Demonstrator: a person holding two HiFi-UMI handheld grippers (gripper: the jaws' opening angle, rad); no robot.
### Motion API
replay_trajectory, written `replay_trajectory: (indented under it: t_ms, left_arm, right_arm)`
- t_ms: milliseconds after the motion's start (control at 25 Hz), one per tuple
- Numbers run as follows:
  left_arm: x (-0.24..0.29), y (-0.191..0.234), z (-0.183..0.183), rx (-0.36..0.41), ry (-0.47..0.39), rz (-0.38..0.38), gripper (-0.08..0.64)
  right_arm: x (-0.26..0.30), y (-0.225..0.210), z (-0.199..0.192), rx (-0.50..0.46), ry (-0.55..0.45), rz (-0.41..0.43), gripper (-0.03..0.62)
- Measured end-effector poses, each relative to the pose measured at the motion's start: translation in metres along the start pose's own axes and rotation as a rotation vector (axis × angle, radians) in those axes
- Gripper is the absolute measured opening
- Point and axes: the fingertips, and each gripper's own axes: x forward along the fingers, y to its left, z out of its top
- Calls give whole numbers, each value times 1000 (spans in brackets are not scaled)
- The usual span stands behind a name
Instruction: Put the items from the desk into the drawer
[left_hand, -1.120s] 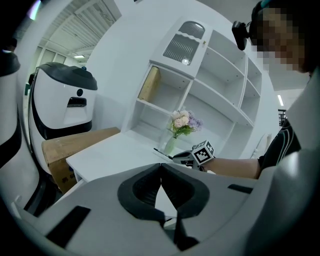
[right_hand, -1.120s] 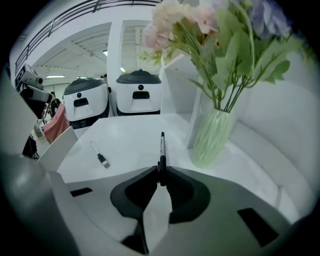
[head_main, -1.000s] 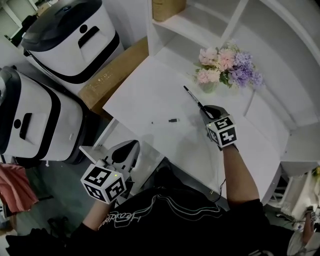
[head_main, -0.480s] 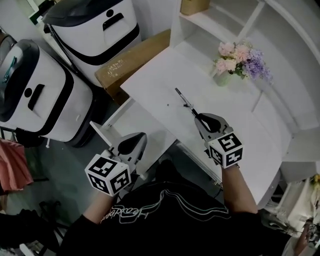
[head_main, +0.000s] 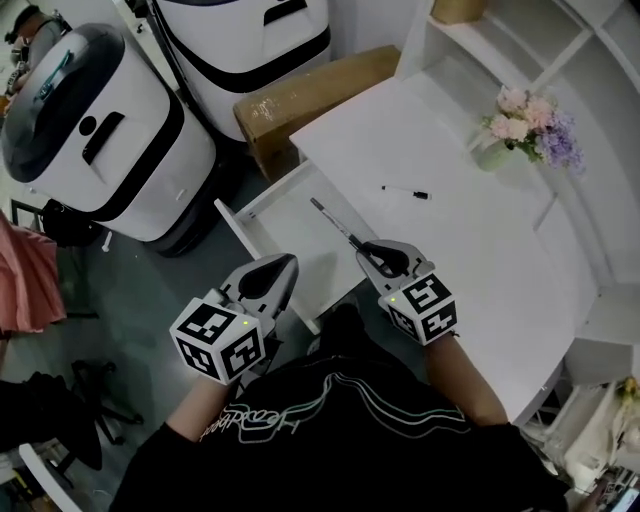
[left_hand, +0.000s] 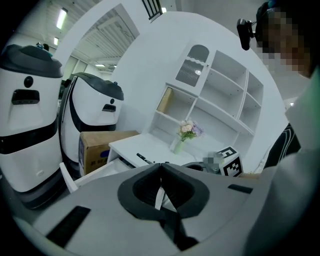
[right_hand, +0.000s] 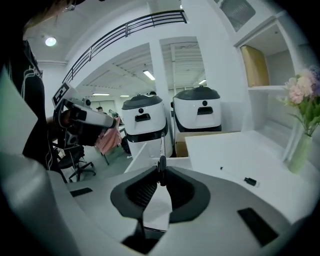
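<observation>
My right gripper (head_main: 361, 248) is shut on a slim black-and-silver pen (head_main: 331, 218), which sticks out ahead of the jaws over the open white drawer (head_main: 233, 227). In the right gripper view the pen (right_hand: 161, 148) rises from the closed jaws (right_hand: 161, 173) toward the drawer (right_hand: 141, 151). A second pen (head_main: 405, 192) lies on the white desk (head_main: 470, 250), also visible in the right gripper view (right_hand: 236, 176). My left gripper (head_main: 290, 263) is shut and holds nothing, at the drawer's front edge; its jaws meet (left_hand: 160, 165).
Two white-and-black machines (head_main: 100, 130) stand on the floor left of the desk, with a cardboard box (head_main: 310, 95) beside them. A vase of flowers (head_main: 530, 115) sits at the desk's back right under white shelves (left_hand: 220, 95). An office chair (right_hand: 75, 160) stands further off.
My right gripper has carried the pen from the desk near the flowers leftward over the open drawer. The left gripper stays at the drawer front. My view has swung left.
</observation>
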Motion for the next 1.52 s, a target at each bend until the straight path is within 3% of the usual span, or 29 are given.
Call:
replay_trajectory:
  t_ms: [320, 600, 1040, 1160, 1360, 1520]
  left_arm:
    - [-16, 45, -16, -71, 10, 97, 20]
    - [-14, 79, -18, -129, 8, 179, 20]
    - [-9, 125, -27, -205, 17, 281, 20]
    - [-9, 132, -26, -217, 8, 299, 20]
    - [-10, 132, -21, -220, -10, 304, 20]
    - [-9, 123, -14, -202, -27, 284, 20]
  right_arm:
    - [93, 13, -46, -82, 153, 76, 75]
    - [170, -10, -106, -161, 339, 101, 75]
    - [240, -30, -178, -243, 600, 183, 75]
    - [244, -26, -175, -261, 590, 214, 77]
    - [240, -19, -163, -282, 565, 234, 166]
    - [218, -9, -138, -178, 477, 243, 179]
